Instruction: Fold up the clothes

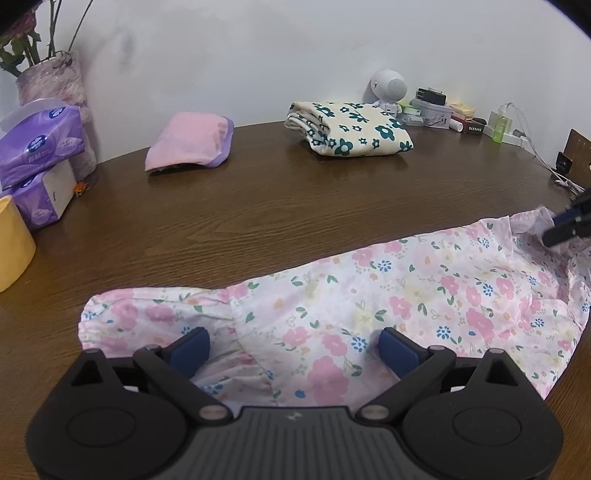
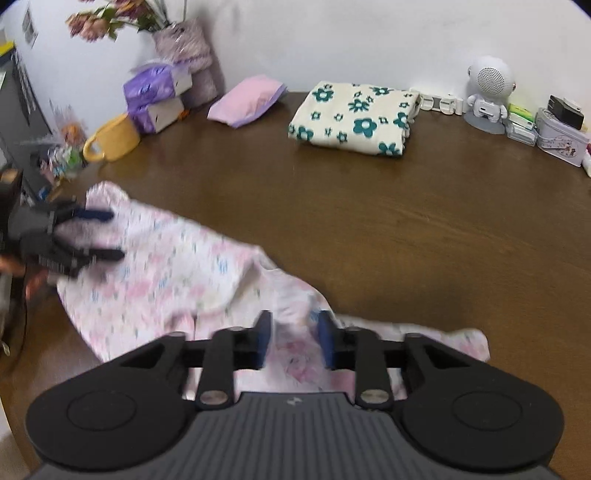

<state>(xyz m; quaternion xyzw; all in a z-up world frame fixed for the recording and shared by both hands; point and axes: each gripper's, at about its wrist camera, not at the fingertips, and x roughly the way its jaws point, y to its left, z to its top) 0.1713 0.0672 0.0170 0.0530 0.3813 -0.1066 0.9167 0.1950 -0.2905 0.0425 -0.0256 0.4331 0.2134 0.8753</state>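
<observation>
Against wall, vase (image 2: 188, 40) holds flowers (image 2: 110, 16); yellow mug (image 2: 114, 138) nearby.

The table (image 1: 280, 206) is dark brown wood with wavy grain lines, smooth and a little shiny. The flowered dress (image 1: 369, 295) is thin, soft cloth with crinkly gathered edges. The left gripper (image 1: 293, 341) is matt black plastic with blue pads (image 1: 397, 349) and small shiny metal pins. The folded cloth (image 1: 351, 127) looks thick and soft. The tissue packs (image 1: 40, 144) have shiny purple plastic wrap.
</observation>
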